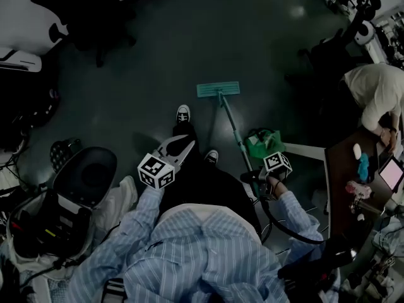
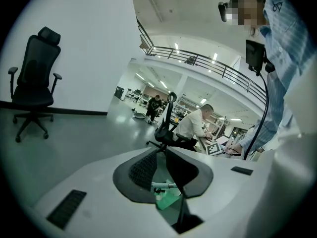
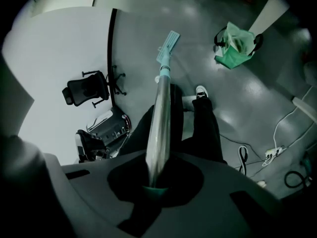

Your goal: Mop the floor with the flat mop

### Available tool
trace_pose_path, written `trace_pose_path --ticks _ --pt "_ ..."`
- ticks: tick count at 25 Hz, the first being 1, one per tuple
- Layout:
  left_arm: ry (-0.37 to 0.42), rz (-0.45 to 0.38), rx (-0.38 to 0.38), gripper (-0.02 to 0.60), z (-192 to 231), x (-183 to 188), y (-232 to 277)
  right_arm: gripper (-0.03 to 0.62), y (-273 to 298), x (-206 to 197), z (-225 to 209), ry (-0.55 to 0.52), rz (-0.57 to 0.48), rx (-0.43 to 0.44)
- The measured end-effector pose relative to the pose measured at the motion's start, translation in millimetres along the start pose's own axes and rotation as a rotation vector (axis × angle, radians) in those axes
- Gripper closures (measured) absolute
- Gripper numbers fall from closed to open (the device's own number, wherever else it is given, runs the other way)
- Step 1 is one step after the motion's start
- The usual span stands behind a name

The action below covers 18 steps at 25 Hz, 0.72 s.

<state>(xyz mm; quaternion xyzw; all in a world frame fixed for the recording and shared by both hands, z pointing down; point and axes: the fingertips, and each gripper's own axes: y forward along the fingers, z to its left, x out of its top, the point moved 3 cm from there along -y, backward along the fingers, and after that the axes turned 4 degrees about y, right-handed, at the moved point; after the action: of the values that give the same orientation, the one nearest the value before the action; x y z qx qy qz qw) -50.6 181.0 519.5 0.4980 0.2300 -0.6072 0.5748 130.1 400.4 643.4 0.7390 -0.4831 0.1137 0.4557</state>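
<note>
- Floor (image 1: 158, 49): smooth grey and slightly glossy, with soft light patches. An open stretch fills the upper half of the head view. A black office chair (image 2: 32, 83) stands against the white wall, left in the left gripper view.
- Flat mop: the teal rectangular mop head (image 1: 218, 89) lies flat on the floor at the centre of the head view, just ahead of your shoe (image 1: 183, 113). Its thin handle (image 1: 232, 128) slants down and right from the head to your right gripper (image 3: 157, 182).
- Right gripper: the jaws are clamped on the handle, where a teal sleeve shows at the grip. The tube is round, bright metal, so I judge it slick and liable to twist in a single grip.
- Left gripper (image 1: 180, 147): the jaws are spread with nothing between them. It hovers left of centre, apart from the handle.
- Step in hand (judgement): a one-handed stroke. You would steer better with the left gripper set on the handle further down.
- Technique: keep both long edges of the head on the floor. Push in straight, overlapping lanes and don't lever the head up.
- Hazards: a crumpled green bag (image 1: 264, 142) sits just right of the handle. A white cable (image 3: 277, 150) trails at the lower right of the right gripper view. Steer clear of both.
</note>
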Motion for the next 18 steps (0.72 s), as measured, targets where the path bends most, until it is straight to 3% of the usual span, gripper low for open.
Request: trace_pose_path --ticks 8,18 --pt "0.021 -0.018 0.021 0.522 -4 5 -11 0.56 -30 -32 -38 -0.042 0.041 -0.127" --pt "0.029 -0.012 0.037 0.523 -6 3 -20 0.56 -21 -46 -44 -0.079 0.067 -0.165"
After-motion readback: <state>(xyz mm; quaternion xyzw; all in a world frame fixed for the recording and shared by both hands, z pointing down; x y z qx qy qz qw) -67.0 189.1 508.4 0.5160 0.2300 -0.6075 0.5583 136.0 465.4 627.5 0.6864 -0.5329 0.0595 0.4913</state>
